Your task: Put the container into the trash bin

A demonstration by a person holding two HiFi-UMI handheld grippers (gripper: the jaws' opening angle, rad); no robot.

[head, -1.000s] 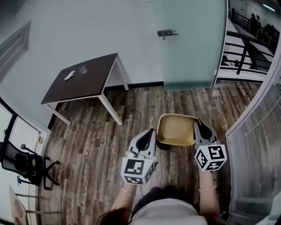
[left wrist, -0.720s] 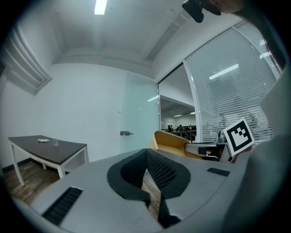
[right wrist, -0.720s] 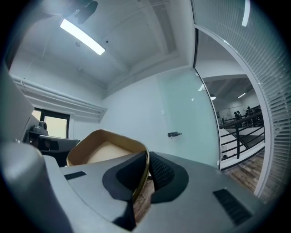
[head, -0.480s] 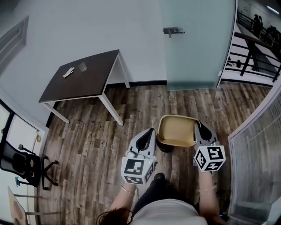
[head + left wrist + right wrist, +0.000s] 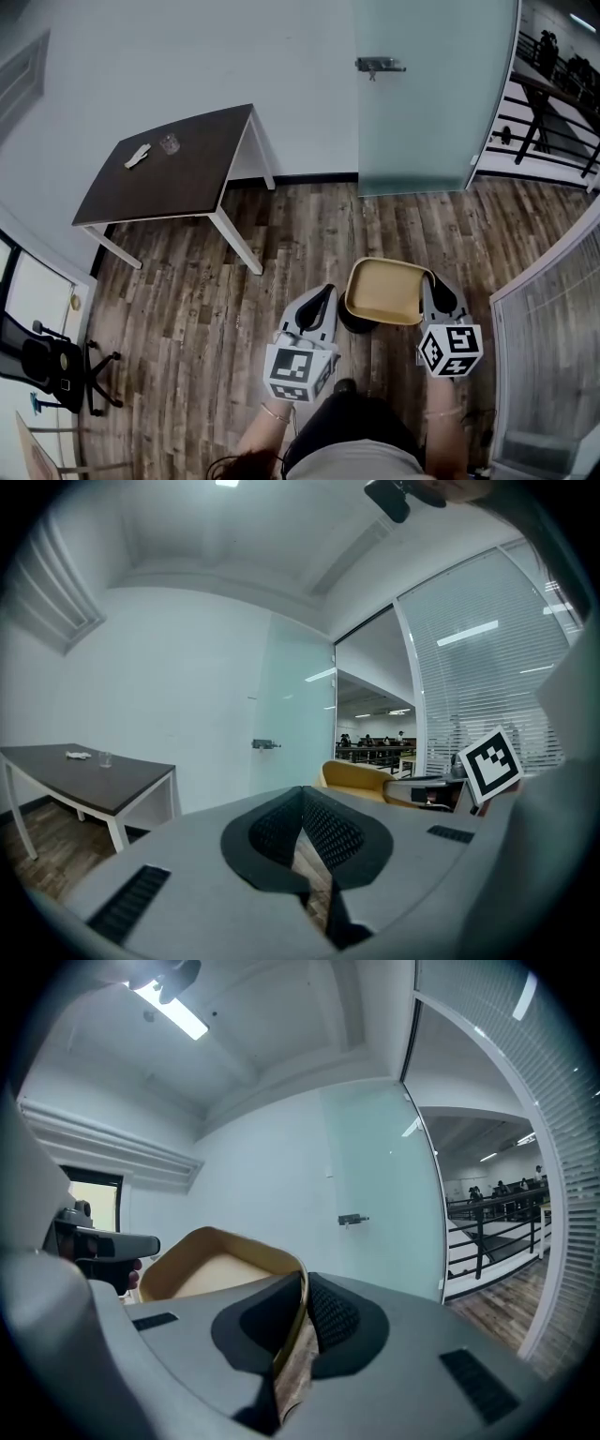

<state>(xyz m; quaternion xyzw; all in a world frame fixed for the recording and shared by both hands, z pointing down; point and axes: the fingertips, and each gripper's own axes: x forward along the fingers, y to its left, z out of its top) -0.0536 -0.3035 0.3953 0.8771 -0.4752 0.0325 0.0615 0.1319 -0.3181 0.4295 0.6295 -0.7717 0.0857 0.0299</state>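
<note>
A shallow tan container (image 5: 384, 291) hangs in the air over the wooden floor, in front of the person. My right gripper (image 5: 433, 283) is shut on its right rim; in the right gripper view the thin rim (image 5: 298, 1309) sits pinched between the pads, with the container (image 5: 220, 1269) spreading out to the left. My left gripper (image 5: 323, 294) is level beside the container's left side, apart from it, shut and holding nothing (image 5: 302, 794). A dark round shape (image 5: 354, 321) shows under the container's near left corner; I cannot tell what it is. No trash bin is clearly in view.
A dark-topped table (image 5: 187, 178) with white legs stands at the far left, bearing a small glass (image 5: 169, 143) and a white item (image 5: 137, 156). A frosted glass door (image 5: 431, 103) is ahead, a slatted glass partition (image 5: 548, 347) at the right, and an office chair (image 5: 52, 361) at the left.
Both grippers and the container have been carried forward together and sit a little lower and to the right in the head view. The grip on the rim is unchanged.
</note>
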